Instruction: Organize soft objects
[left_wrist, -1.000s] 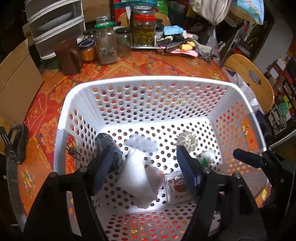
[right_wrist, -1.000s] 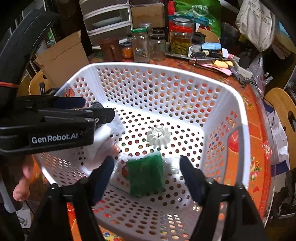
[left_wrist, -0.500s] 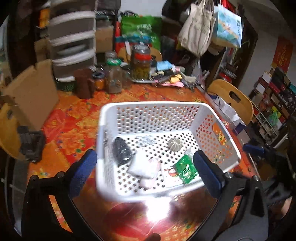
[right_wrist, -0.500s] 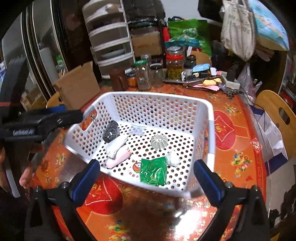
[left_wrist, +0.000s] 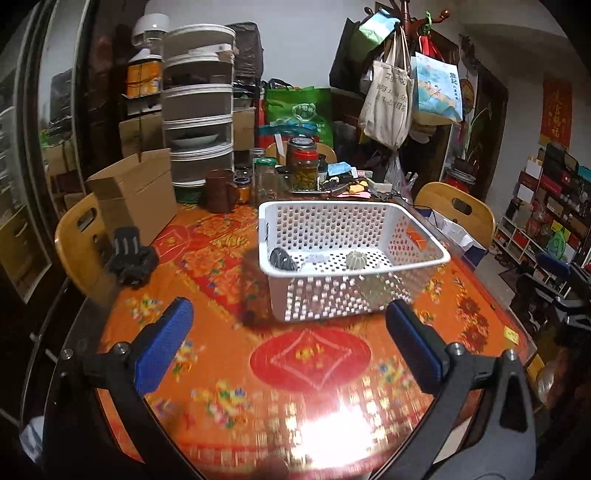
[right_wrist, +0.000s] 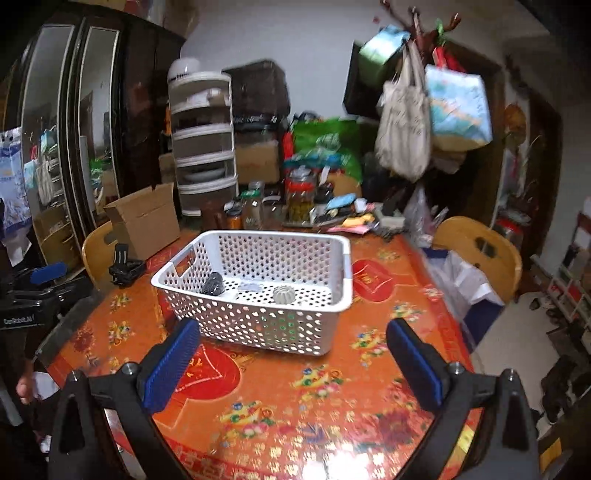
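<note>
On the left, a black clamp sits at the bench edge by a cardboard box. The left gripper hangs over bare cloth, its fingers spread wide and empty. Ahead, the white basket stands mid-bench, a dark soft bundle at its left wall and a ribbed pale piece further right. The right gripper has its fingers equally wide, gripping nothing; both had just been opening
</note>
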